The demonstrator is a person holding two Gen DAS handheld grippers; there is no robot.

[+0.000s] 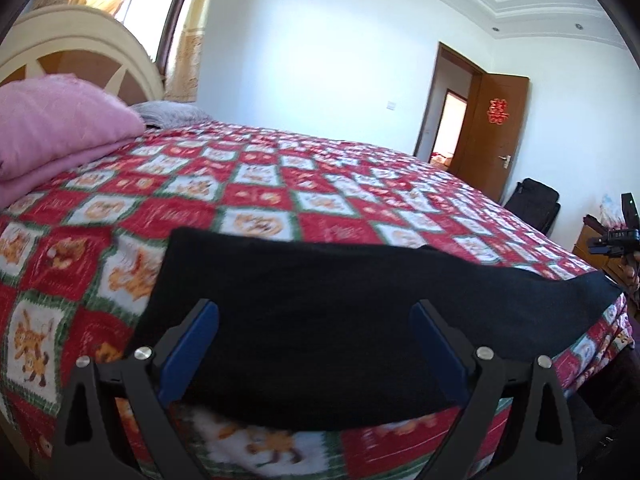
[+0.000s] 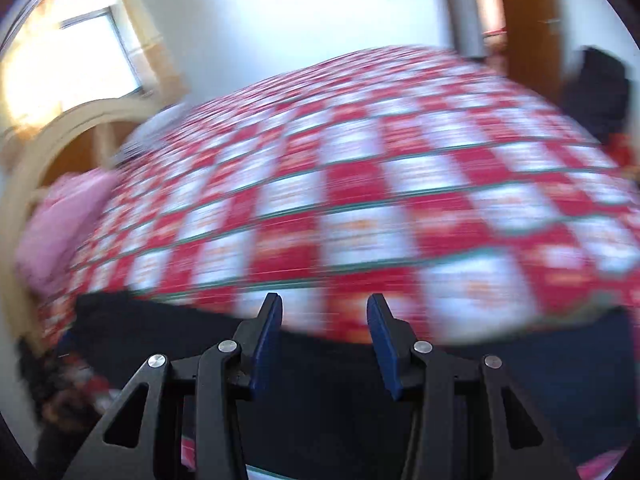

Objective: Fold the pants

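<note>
Black pants lie flat as a wide band along the near edge of the bed. My left gripper is open wide just above them, blue pads apart, holding nothing. The right gripper shows at the far right edge of the left wrist view, off the bed's corner. In the right wrist view the right gripper is open and empty above the dark pants, which fill the bottom of that blurred frame.
The bed has a red, white and green patterned quilt. A folded pink blanket lies at the head end by the cream headboard. A brown door stands open at the right, with a black bag beside it.
</note>
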